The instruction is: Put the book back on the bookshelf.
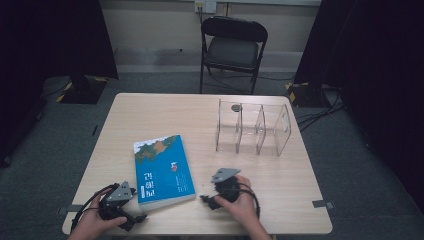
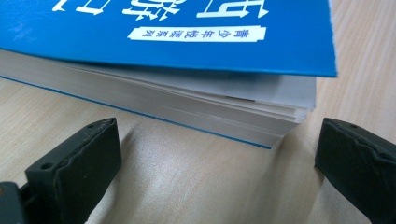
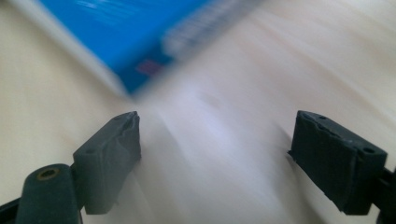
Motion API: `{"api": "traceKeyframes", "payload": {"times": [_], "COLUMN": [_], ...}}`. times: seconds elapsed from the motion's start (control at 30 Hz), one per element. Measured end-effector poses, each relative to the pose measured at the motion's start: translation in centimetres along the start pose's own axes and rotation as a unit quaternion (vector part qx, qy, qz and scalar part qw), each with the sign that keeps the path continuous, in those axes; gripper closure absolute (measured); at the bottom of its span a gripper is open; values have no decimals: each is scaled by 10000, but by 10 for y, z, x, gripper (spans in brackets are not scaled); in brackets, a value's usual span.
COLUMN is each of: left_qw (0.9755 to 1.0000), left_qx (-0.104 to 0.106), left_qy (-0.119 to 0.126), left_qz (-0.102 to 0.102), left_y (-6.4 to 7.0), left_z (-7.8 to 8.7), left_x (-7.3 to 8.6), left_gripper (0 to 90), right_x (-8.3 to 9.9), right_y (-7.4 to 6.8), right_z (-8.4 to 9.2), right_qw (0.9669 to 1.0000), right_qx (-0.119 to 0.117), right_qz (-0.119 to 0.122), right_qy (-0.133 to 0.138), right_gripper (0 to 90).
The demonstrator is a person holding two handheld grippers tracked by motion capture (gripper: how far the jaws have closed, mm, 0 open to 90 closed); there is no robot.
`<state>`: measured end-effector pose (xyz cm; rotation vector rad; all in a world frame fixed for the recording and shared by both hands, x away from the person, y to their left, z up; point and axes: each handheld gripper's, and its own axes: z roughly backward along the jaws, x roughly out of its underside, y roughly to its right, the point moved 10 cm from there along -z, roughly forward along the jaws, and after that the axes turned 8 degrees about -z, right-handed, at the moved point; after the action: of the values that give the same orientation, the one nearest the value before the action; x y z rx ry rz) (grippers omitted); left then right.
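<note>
Both pairs of black fingers are standing wide apart and gripping nothing. In the left gripper view we are seeing one finger [image 2: 74,172] at the lower left of the frame and its partner at the lower right, with bare wood between them. In the right gripper view we are likewise seeing a finger [image 3: 109,161] at the lower left and another at the right edge; this view is blurred.

We are holding the left gripper [image 1: 135,220] at the lower left of the high view and the right gripper [image 1: 207,201] at lower centre, both low over the wooden table [image 1: 280,200].

Between the two grippers, the blue paperback book [image 1: 162,170] is lying flat on the table, cover up, slightly left of centre in the high view. In the left gripper view its page edges and corner [image 2: 187,107] are sitting just ahead of the jaws, across the upper half of the frame; the left jaws are not touching it. In the right gripper view a blue corner of the book [image 3: 126,42] is showing at the upper left, apart from the jaws.

At the centre right of the high view, a clear acrylic divider rack [image 1: 252,129] with three compartments is standing upright on the table. Beyond the table, at the top centre, a black folding chair [image 1: 232,47] is standing on the grey floor.
</note>
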<state>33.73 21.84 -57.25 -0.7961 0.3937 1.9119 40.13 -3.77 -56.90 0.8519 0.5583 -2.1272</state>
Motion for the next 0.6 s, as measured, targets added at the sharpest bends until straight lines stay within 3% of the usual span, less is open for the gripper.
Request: {"api": "traceKeyframes", "payload": {"times": [0.07, 0.13, 0.2, 0.23, 0.27, 0.3, 0.33, 0.37, 0.4, 0.47, 0.6], "left_qw": [10000, 10000, 10000, 10000, 10000, 10000, 9999, 9999, 9999, 9999, 9999], "left_qx": [0, 4, -8, -19, -19, -31, -29, -29, -35, -52, -31], "left_qy": [50, 74, 83, 84, 84, 90, 120, 120, 117, 151, 124], "left_qz": [-20, -19, -20, -15, -15, -19, -1, -1, -16, 2, 4], "left_y": [0, 0, -1, -1, -1, -1, -1, -1, -1, -2, -2], "left_z": [0, 0, 0, -1, -1, 0, -1, -1, -1, -1, -1], "left_x": [0, 0, 0, 0, 0, 0, 0, 0, 0, 0, 0], "left_gripper": [0, 0, 0, 0, 0, 0, 0, 0, 0, 0, 0], "right_x": [10, 20, 26, 28, 28, 29, 31, 31, 32, 31, 31], "right_y": [37, 82, 117, 128, 128, 141, 164, 164, 176, 183, 185], "right_z": [17, 35, 48, 51, 51, 55, 61, 61, 63, 64, 64], "right_qw": [9985, 9923, 9859, 9836, 9836, 9813, 9753, 9753, 9737, 9739, 9720], "right_qx": [398, 920, 1241, 1340, 1340, 1423, 1623, 1623, 1678, 1677, 1756], "right_qz": [-357, -815, -1106, -1191, -1191, -1275, -1477, -1477, -1516, -1505, -1538], "right_qy": [74, 146, 211, 219, 219, 235, 260, 260, 267, 264, 279], "right_gripper": [151, 152, 151, 151, 151, 151, 151, 151, 151, 151, 159]}}
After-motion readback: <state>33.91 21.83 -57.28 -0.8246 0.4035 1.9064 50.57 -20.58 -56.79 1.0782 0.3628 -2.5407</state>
